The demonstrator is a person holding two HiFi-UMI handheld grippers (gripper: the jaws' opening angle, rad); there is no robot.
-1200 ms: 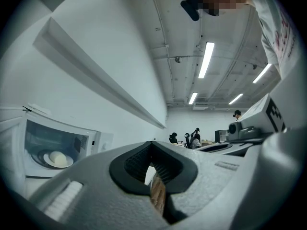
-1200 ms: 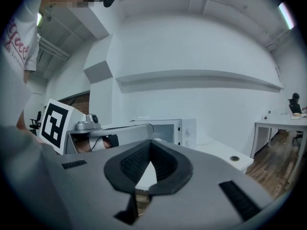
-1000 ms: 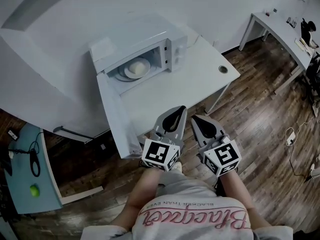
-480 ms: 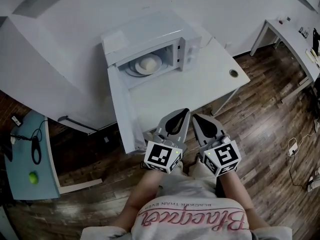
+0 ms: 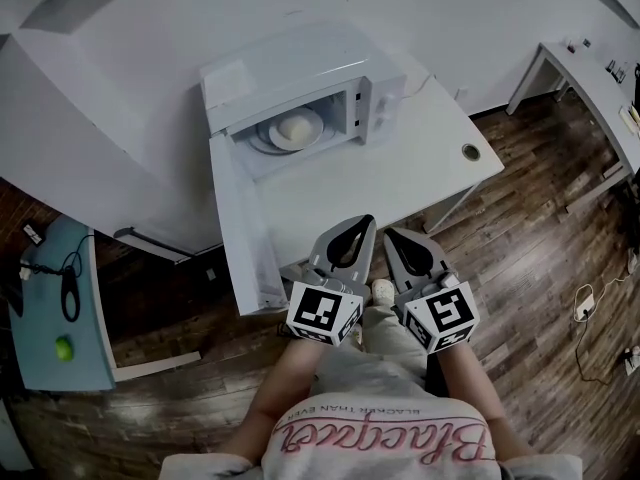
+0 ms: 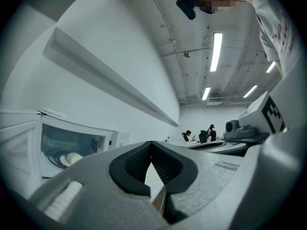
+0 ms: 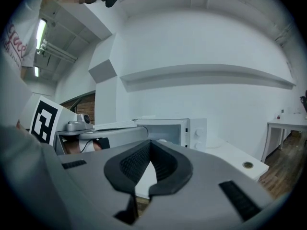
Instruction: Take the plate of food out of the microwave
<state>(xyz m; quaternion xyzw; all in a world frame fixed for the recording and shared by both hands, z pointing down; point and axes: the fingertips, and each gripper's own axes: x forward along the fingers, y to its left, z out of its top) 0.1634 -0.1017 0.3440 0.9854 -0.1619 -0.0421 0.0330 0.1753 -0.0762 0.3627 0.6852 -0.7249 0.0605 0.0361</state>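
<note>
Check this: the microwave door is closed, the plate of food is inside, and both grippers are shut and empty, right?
No: the microwave door stands open, as the head view shows. The plate of food is inside, and the left gripper and right gripper are shut and empty.

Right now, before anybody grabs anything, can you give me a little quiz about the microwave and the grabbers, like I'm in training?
1. True or false: the microwave door is open.
2. Where is the plate of food? A) inside the microwave B) on the table C) held in a gripper
3. Fill in: the left gripper and the right gripper both have their jaws ____.

Key: 1 true; 2 A; 3 shut.
</note>
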